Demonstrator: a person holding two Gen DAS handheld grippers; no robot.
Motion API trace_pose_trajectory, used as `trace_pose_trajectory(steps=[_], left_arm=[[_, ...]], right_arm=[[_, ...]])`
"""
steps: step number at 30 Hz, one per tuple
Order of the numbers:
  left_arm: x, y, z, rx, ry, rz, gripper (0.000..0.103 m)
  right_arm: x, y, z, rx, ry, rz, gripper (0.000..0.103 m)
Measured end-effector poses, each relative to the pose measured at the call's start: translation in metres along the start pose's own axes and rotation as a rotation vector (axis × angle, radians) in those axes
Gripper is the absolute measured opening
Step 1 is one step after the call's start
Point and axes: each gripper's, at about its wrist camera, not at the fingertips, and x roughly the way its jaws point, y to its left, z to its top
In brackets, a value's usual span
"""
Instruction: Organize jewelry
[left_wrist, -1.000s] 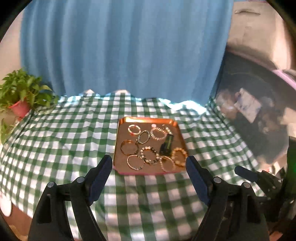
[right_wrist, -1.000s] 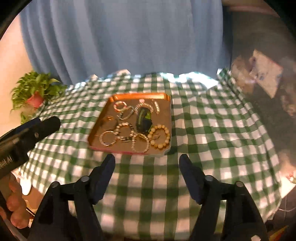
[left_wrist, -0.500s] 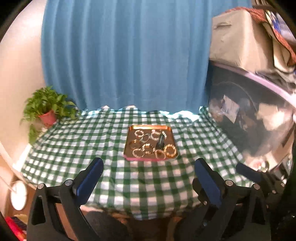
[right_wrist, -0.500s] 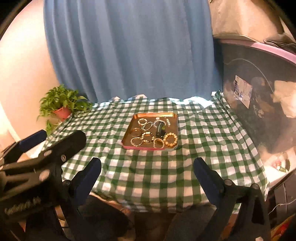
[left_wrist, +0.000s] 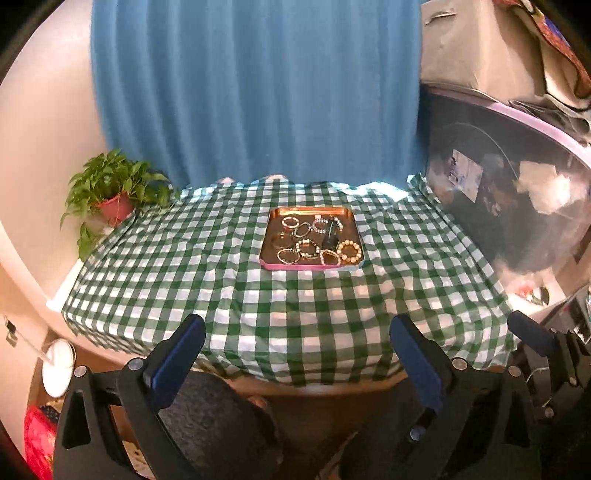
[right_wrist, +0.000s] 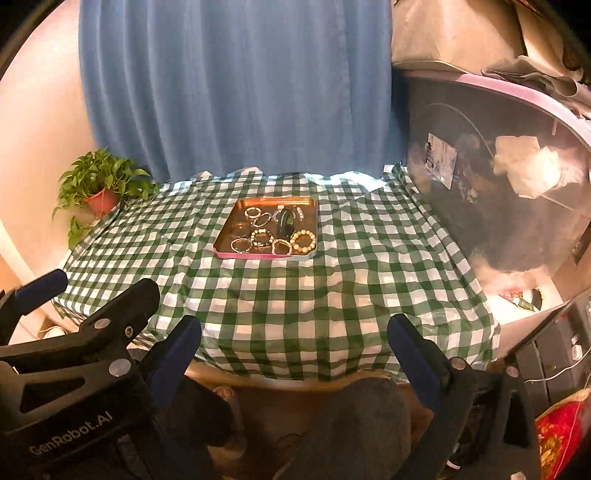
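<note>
A copper tray (left_wrist: 274, 230) sits at the middle of the green checked tablecloth (left_wrist: 207, 280), far from both grippers. It holds several bracelets, among them a cream bead bracelet (left_wrist: 349, 251), and a dark watch (left_wrist: 330, 236). The tray (right_wrist: 231, 230) with the bead bracelet (right_wrist: 303, 242) and the watch (right_wrist: 285, 221) also shows in the right wrist view. My left gripper (left_wrist: 295, 350) is open and empty, held before the table's front edge. My right gripper (right_wrist: 295, 349) is open and empty, beside the left gripper (right_wrist: 74, 332).
A potted plant (left_wrist: 114, 192) stands at the table's back left corner. A blue curtain (left_wrist: 258, 92) hangs behind. A large clear bin (left_wrist: 509, 192) stands along the table's right side. The person's knees (left_wrist: 221, 417) are below the grippers.
Both grippers have pulled back from close over the tray to beyond the table's front edge. The tray and jewelry have not moved.
</note>
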Motion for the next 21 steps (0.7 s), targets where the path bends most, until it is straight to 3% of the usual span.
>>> trace_pose_trajectory(steps=[21], left_arm=[[-0.0034,-0.0033,0.0091,0.014,-0.003,0.0,0.1]], right_arm=[[-0.002,-0.0053,0.0035,0.046,-0.017,-0.009,0.1]])
